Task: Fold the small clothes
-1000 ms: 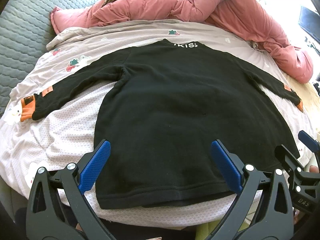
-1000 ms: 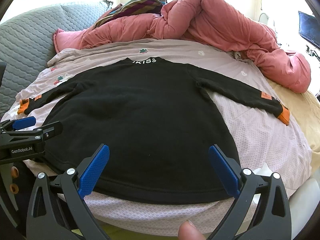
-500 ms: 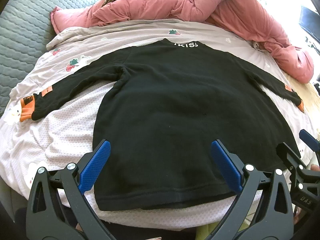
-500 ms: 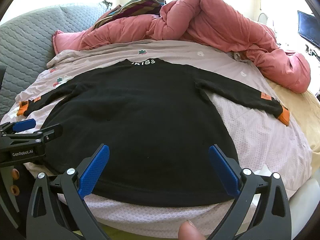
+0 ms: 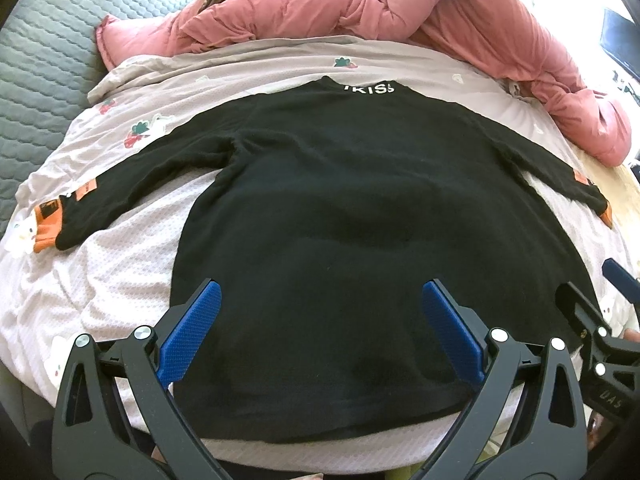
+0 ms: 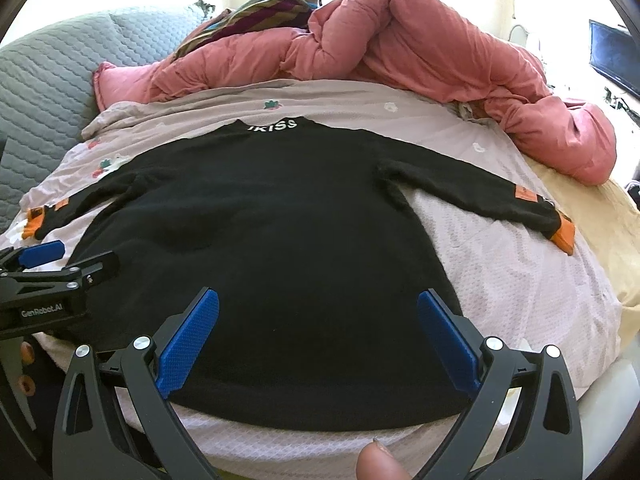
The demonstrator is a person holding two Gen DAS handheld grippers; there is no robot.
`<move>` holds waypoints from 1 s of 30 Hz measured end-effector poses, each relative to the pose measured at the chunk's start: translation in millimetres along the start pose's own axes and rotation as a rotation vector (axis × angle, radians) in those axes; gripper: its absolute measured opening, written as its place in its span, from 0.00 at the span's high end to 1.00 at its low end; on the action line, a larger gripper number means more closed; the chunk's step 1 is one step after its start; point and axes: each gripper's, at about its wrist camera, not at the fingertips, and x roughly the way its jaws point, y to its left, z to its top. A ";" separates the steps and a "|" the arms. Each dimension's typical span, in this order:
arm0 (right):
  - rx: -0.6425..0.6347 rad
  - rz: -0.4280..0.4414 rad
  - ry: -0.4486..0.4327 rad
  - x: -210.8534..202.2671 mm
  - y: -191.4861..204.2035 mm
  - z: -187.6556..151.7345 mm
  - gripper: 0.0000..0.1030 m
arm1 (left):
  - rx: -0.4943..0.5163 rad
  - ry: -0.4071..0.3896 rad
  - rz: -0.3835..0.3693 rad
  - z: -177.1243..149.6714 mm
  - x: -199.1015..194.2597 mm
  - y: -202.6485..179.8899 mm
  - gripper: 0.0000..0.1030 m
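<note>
On the bed, a black sweater (image 5: 340,216) lies spread flat on a pale pink sheet (image 5: 112,280), collar at the far side, hem toward the cameras. Collar has white lettering, reads roughly "KISS". Both sleeves stretched out sideways, each ending in an orange cuff: left cuff (image 5: 47,226) near the sheet's left edge, right cuff (image 6: 564,232) near the right edge beside a yellow blanket (image 6: 608,216). Small orange patch (image 6: 526,193) on the right sleeve just above the cuff; similar one on the left sleeve.

Left gripper (image 5: 320,328) is spread wide, nothing between its blue pads (image 5: 188,332), hovering over the lower left part of the sweater near the hem. Whether it touches the fabric, can't tell. Right gripper (image 6: 318,334) is likewise wide apart and empty, over the lower right part of the hem. Each gripper shows at the edge of the other's view, side by side, near each other.

Fingertip (image 6: 378,462) visible at the bottom of the right wrist view.

Behind the sweater: bunched pink quilt (image 6: 420,48) across the far side of the bed, striped cloth (image 6: 264,8) on top of it, grey quilted headboard (image 6: 44,80) on the left. Dark screen (image 6: 614,60) far right.
</note>
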 end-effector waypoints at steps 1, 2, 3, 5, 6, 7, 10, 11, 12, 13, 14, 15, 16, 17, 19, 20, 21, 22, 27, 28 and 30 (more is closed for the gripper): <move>0.002 -0.007 0.003 2.1 -1.6 1.4 0.04 | 0.003 0.000 -0.002 2.8 1.0 -2.0 0.08; 0.007 -0.013 0.005 3.8 -3.5 2.6 0.04 | 0.006 0.000 -0.002 5.6 2.4 -3.7 0.08; 0.010 -0.016 0.006 4.7 -4.3 3.2 0.04 | 0.006 0.000 -0.002 7.6 3.4 -4.6 0.08; 0.012 -0.024 0.012 8.5 -7.2 6.8 0.04 | 0.007 0.000 -0.006 12.9 6.2 -6.9 0.08; 0.015 -0.032 0.013 10.5 -9.5 9.2 0.04 | 0.008 0.000 -0.008 15.6 7.7 -7.9 0.08; 0.017 -0.035 0.013 11.3 -10.9 9.7 0.04 | 0.010 -0.001 -0.009 18.7 9.2 -9.0 0.08; 0.026 -0.045 0.022 17.1 -16.3 16.4 0.04 | 0.010 0.001 -0.005 25.1 14.4 -11.4 0.08; 0.030 -0.048 0.023 18.8 -17.6 18.4 0.04 | 0.005 0.005 -0.010 27.0 16.1 -11.6 0.08; 0.031 -0.051 0.026 20.9 -19.2 20.4 0.04 | -0.003 0.013 -0.017 30.6 19.3 -11.3 0.08; 0.036 -0.050 0.029 23.7 -22.2 22.7 0.04 | -0.006 0.016 -0.021 32.8 20.7 -10.7 0.08; 0.041 -0.050 0.030 25.8 -24.6 24.4 0.04 | -0.009 0.018 -0.021 35.0 22.5 -10.2 0.08; 0.045 -0.052 0.030 27.9 -26.8 26.5 0.04 | -0.012 0.021 -0.017 37.5 24.4 -10.1 0.08; 0.052 -0.057 0.028 30.3 -31.2 30.1 0.04 | -0.012 0.025 -0.012 40.8 26.7 -9.6 0.08; 0.057 -0.061 0.025 31.9 -34.2 32.3 0.04 | -0.012 0.026 -0.009 43.2 28.3 -9.4 0.08; 0.067 -0.068 0.022 36.1 -42.8 37.7 0.04 | -0.015 0.029 -0.006 50.4 31.8 -8.5 0.08; 0.072 -0.074 0.020 38.1 -46.8 40.1 0.04 | -0.020 0.028 -0.006 53.9 33.4 -7.6 0.08; 0.078 -0.081 0.020 40.1 -51.1 42.3 0.04 | -0.024 0.027 -0.006 56.7 35.0 -6.7 0.08; 0.089 -0.087 0.021 43.2 -57.2 46.0 0.04 | -0.031 0.027 -0.003 61.2 37.4 -5.7 0.08; 0.109 -0.128 0.000 51.4 -81.4 62.2 0.04 | -0.062 0.024 -0.020 83.1 47.9 -2.6 0.08; 0.110 -0.137 -0.006 51.7 -84.7 64.4 0.04 | -0.058 0.017 -0.013 86.5 49.2 -3.6 0.08; 0.118 -0.147 -0.015 52.5 -92.7 69.5 0.04 | -0.045 -0.001 0.003 93.5 51.6 -6.9 0.08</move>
